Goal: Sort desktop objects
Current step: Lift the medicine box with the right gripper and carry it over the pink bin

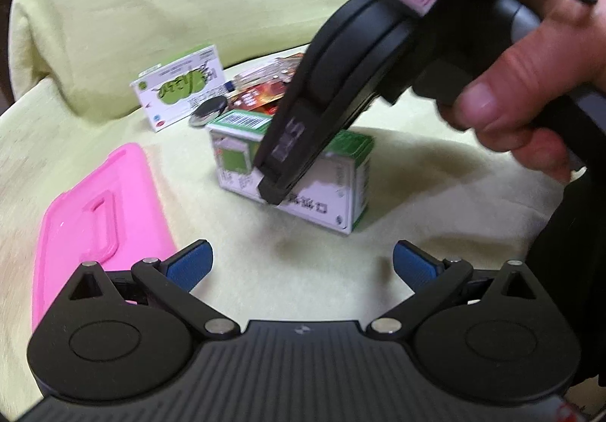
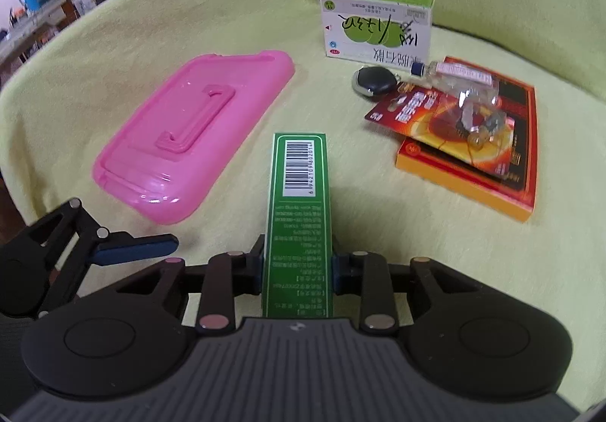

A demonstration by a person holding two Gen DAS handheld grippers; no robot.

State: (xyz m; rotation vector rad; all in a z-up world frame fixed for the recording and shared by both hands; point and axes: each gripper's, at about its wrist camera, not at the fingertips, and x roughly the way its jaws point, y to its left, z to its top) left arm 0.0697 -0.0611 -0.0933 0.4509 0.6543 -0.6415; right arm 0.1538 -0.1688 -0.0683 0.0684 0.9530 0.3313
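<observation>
The right gripper point(image 2: 297, 267) clenched the green box point(image 2: 299, 210) between its fingers. The left gripper point(image 1: 303, 263) hung released beside the pink lid point(image 1: 98, 217).

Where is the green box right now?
The green box sits clamped in the right gripper, right of the pink lid on the yellow cloth.

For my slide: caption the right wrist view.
Right claw shut on a green box, pink lid ahead.

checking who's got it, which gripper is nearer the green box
Right. The right gripper is shut on the green box; the left gripper hangs open just short of it, not touching.
</observation>
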